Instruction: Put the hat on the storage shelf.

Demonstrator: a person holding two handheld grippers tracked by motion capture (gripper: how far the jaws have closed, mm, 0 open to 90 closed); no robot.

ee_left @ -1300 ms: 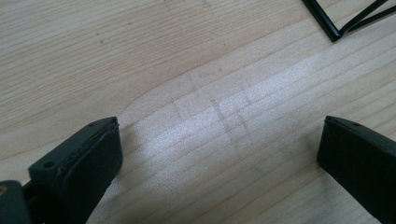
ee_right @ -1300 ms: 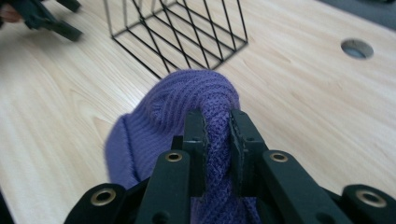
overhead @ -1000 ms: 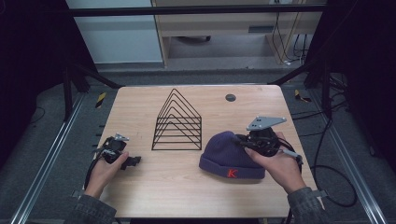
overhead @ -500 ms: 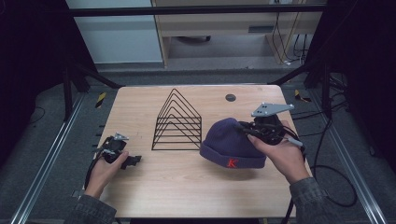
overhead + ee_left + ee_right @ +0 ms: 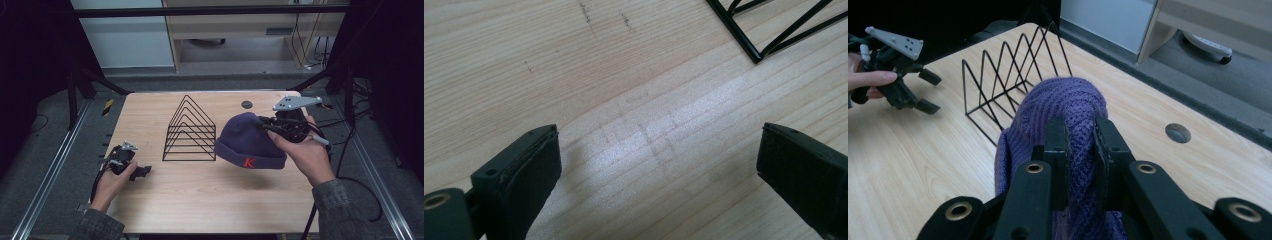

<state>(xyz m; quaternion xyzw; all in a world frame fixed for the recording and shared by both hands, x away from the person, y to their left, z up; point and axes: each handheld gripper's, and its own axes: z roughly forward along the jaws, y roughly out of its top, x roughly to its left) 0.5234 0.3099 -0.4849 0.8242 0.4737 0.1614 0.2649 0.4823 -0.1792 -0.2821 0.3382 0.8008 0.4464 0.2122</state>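
Observation:
A purple knit beanie [image 5: 247, 140] with a small red K on its cuff hangs lifted above the table, right of a black wire rack [image 5: 191, 132]. My right gripper [image 5: 265, 126] is shut on the beanie's knit; in the right gripper view its jaws pinch the fabric [image 5: 1068, 120] between them. My left gripper [image 5: 142, 171] rests low at the table's front left, held open. In the left gripper view its jaws stand wide apart over bare wood, with a corner of the wire rack [image 5: 754, 50] at the upper right.
The wooden table [image 5: 200, 200] has a round cable hole [image 5: 246, 104] near its back edge. Metal frame rails run along both sides. The left hand and its gripper [image 5: 898, 75] appear far off in the right gripper view, beside the rack [image 5: 1008, 75].
My right gripper has raised the beanie off the table and carried it up and toward the back. The left gripper has stayed in place.

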